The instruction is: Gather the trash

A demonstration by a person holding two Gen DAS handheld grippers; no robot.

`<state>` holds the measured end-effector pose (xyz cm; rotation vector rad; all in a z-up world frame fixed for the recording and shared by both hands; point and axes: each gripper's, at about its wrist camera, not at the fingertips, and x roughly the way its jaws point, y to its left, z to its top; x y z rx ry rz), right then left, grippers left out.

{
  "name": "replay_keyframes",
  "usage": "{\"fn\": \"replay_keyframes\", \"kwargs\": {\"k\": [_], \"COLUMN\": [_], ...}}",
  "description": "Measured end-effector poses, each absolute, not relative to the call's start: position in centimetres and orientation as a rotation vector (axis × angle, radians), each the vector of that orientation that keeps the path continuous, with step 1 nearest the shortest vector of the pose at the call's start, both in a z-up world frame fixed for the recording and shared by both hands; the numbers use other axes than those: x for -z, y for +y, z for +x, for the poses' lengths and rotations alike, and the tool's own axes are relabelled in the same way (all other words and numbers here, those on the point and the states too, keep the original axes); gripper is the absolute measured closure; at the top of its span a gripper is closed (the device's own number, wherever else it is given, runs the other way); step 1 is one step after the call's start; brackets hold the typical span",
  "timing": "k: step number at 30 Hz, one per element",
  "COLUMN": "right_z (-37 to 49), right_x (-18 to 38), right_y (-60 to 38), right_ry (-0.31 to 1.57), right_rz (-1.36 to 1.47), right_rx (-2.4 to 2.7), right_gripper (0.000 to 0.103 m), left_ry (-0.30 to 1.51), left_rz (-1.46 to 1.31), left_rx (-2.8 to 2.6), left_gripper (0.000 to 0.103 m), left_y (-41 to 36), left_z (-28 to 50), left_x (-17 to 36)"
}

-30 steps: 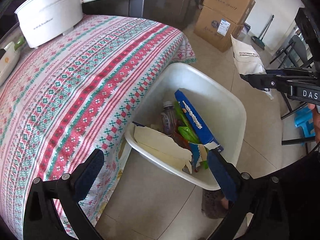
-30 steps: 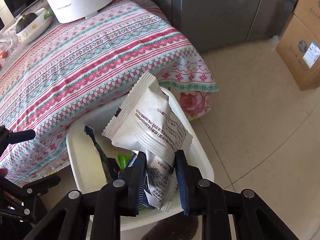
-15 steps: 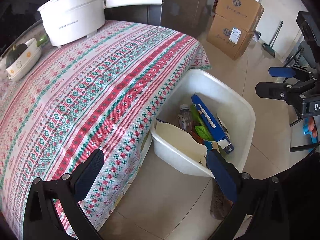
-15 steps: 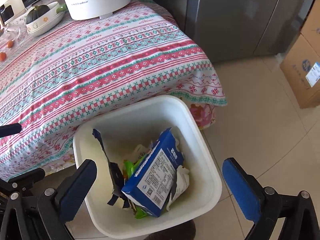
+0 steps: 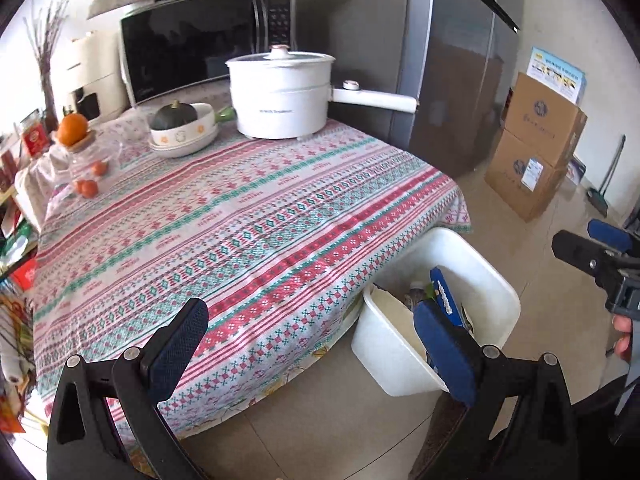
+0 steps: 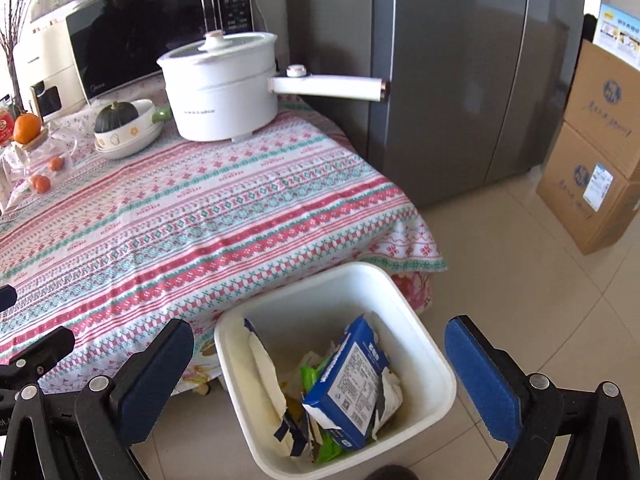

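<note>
**Both Grippers Empty, Trash in the Bin**

Fingers [image 6: 156, 376] of right gripper [image 6: 320, 376] spread wide above white bin [image 6: 436, 364]; left gripper [image 5: 316, 352] likewise open, nothing held. Blue box [image 6: 352, 376] among wrappers inside bin, on floor below tablecloth's [image 5: 240, 220] near corner. Drop apparently finished; next, scanning for remaining litter. White pot [image 5: 280, 96], microwave at far edge; fridge, cartons beyond.

A white square bin [image 6: 424, 344] stands on the floor beside the surface's corner, holding a tilted blue box [image 6: 352, 380], green wrappers [image 6: 310, 374] and torn paper [image 6: 264, 364].
</note>
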<state>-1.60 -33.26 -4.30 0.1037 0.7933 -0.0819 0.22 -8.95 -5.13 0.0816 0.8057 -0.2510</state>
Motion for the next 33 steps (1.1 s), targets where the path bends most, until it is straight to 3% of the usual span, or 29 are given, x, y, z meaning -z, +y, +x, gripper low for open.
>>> {"fn": "replay_keyframes", "kwargs": {"k": [10,33], "right_z": [-5.5,-4.9], "right_x": [3.6,5.3], "right_y": [-30.1,-29.7], "right_ry": [0.655,0.729], "right_rz": [0.095,0.114], "right_rx": [0.097,0.109], "right_gripper": [0.0,0.0], "left_ry": [0.685,0.738], "left_rz": [0.071,0.068], "left_rx": [0.168,0.195], "left_gripper": [0.0,0.0], "left_y": [-6.8,-7.1], "left_z": [-4.3,-4.2], "left_x": [3.2,4.1]}}
